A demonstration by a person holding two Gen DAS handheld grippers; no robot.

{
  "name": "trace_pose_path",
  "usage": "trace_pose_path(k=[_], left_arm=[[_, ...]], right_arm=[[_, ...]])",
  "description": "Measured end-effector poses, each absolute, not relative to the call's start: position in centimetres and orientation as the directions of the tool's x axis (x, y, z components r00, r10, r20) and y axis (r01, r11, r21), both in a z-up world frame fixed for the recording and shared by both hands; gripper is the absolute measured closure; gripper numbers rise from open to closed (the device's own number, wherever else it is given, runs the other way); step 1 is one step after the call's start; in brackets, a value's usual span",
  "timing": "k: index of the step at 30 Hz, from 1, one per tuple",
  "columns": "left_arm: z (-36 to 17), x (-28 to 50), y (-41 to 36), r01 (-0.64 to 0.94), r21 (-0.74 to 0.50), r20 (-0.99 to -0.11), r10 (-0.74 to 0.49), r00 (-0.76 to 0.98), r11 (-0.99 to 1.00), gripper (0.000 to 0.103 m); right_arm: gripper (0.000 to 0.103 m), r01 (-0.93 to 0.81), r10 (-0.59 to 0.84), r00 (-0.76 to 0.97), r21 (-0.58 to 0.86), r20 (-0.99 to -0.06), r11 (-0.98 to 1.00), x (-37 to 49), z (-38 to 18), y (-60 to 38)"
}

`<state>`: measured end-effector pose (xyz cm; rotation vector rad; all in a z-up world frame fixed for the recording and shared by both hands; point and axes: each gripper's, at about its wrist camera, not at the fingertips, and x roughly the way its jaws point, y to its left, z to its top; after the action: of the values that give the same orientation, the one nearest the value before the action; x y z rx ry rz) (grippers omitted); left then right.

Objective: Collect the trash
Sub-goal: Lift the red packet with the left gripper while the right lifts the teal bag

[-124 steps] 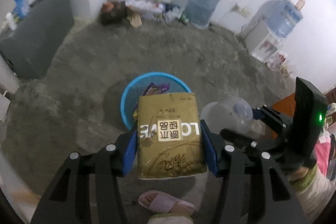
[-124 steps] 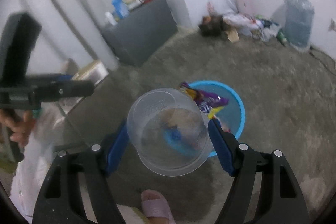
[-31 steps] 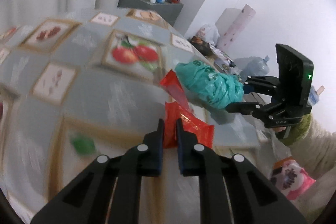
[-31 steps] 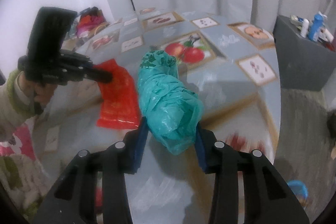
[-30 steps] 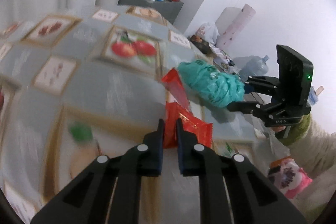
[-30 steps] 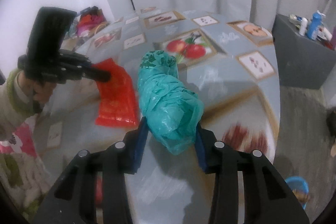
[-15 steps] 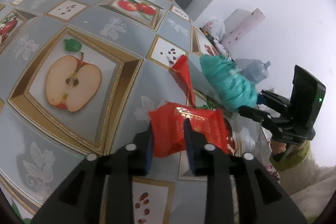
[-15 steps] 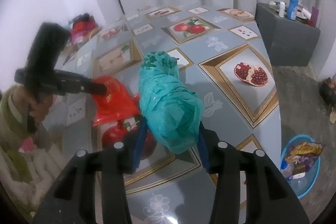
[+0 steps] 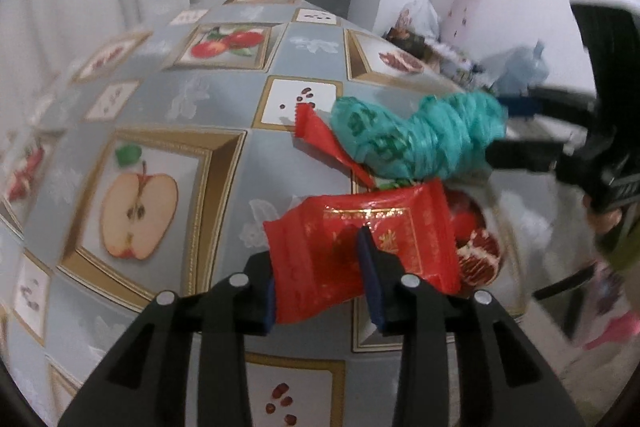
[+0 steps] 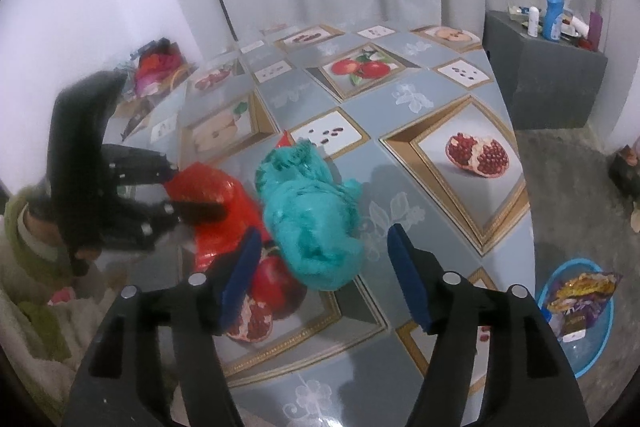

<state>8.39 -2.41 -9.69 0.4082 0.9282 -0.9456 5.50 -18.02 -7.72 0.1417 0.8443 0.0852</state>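
The right gripper (image 10: 324,267), jaws just spread and touching nothing, has the teal plastic bag (image 10: 312,223) lying on the surface between them, long axis toward 11 o'clock.

Bag (image 10: 310,219) on table (image 10: 440,107), wrapper (image 10: 216,211) just left; basin (image 10: 576,311) on floor, right.

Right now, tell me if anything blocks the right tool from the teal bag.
Nothing visible does. The teal plastic bag lies on the tablecloth between the right tool's open jaws, which have just been opening; the red wrapper sits beside it.
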Motion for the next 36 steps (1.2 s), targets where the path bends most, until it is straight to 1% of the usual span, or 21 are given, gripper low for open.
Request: trace_pose_path(k=[3,6,11,16,18,20,26,30,36], left_arm=[[-9.8,8.0,-2.7,0.84,-0.042,-0.826,-0.492,0.275,0.54,0.074],[-9.8,7.6,-2.9,0.845,-0.012,-0.828,-0.479,0.292,0.535,0.076],[-9.8,7.1,-3.3,0.846,0.027,-0.827,-0.464,0.318,0.532,0.077],[-9.8,6.8,-3.4,0.846,0.038,-0.825,-0.461,0.327,0.532,0.078],[-9.8,6.9,-3.3,0.845,0.036,-0.825,-0.461,0.327,0.534,0.078],[-9.7,6.9,-3.3,0.844,0.04,-0.824,-0.461,0.331,0.535,0.078],[-9.7,6.7,-3.3,0.844,0.043,-0.822,-0.461,0.333,0.534,0.079],[-9.6,6.9,-3.3,0.845,0.041,-0.821,-0.464,0.333,0.533,0.079],[-9.5,6.9,-3.2,0.844,0.04,-0.816,-0.47,0.336,0.534,0.079]], right_arm=[[0.039,-0.034,0.135,0.659,0.15,-0.74,0.988,6.0,-7.8,-17.6],[0.039,-0.055,0.144,0.653,0.143,-0.743,0.988,6.4,-7.9,-17.2],[0.038,-0.067,0.151,0.659,0.143,-0.737,0.988,6.6,-7.7,-16.9],[0.038,-0.054,0.141,0.646,0.139,-0.75,0.989,7.0,-8.5,-17.1],[0.04,-0.053,0.143,0.642,0.143,-0.753,0.988,7.0,-8.7,-17.2],[0.047,-0.051,0.143,0.636,0.143,-0.758,0.988,7.1,-9.0,-17.2],[0.056,-0.042,0.143,0.632,0.15,-0.761,0.988,7.0,-9.1,-17.1],[0.059,-0.023,0.13,0.637,0.15,-0.76,0.988,6.7,-9.0,-17.2],[0.06,0.021,0.106,0.645,0.157,-0.757,0.987,6.0,-8.9,-17.9]])
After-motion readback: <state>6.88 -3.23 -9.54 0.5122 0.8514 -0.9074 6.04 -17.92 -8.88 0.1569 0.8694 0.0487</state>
